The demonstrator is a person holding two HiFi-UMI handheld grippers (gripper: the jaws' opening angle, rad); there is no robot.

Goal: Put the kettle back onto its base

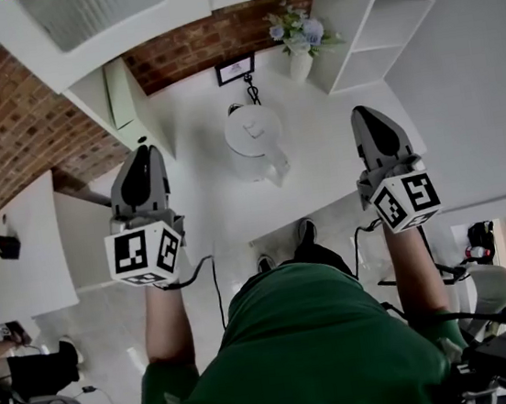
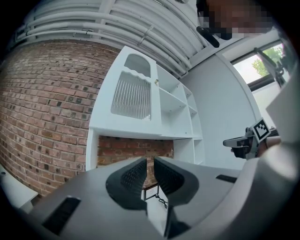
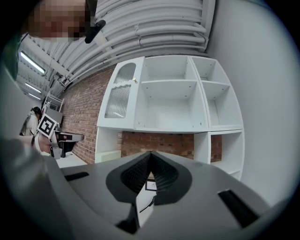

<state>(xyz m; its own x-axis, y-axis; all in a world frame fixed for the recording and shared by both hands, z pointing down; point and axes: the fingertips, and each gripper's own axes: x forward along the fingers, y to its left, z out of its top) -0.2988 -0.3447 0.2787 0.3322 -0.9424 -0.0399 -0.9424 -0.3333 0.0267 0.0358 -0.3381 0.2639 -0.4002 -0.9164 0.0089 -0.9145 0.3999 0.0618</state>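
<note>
The white kettle (image 1: 253,141) stands upright on the white counter (image 1: 196,121), its handle turned toward me; I cannot tell its base apart beneath it. A black cord (image 1: 252,90) runs from behind it to the wall. My left gripper (image 1: 142,149) hovers left of the kettle, apart from it, and is shut on nothing (image 2: 150,161). To the kettle's right my right gripper (image 1: 362,114) is also clear of it, its pads meeting at the tip with nothing held (image 3: 150,153). In both gripper views the gripper bodies hide the kettle.
A vase of flowers (image 1: 296,38) and a small framed sign (image 1: 236,69) stand at the back of the counter by the brick wall (image 1: 2,119). White open shelves (image 1: 376,14) rise at the right, a cabinet (image 2: 136,93) at the left. The counter's front edge is just below the kettle.
</note>
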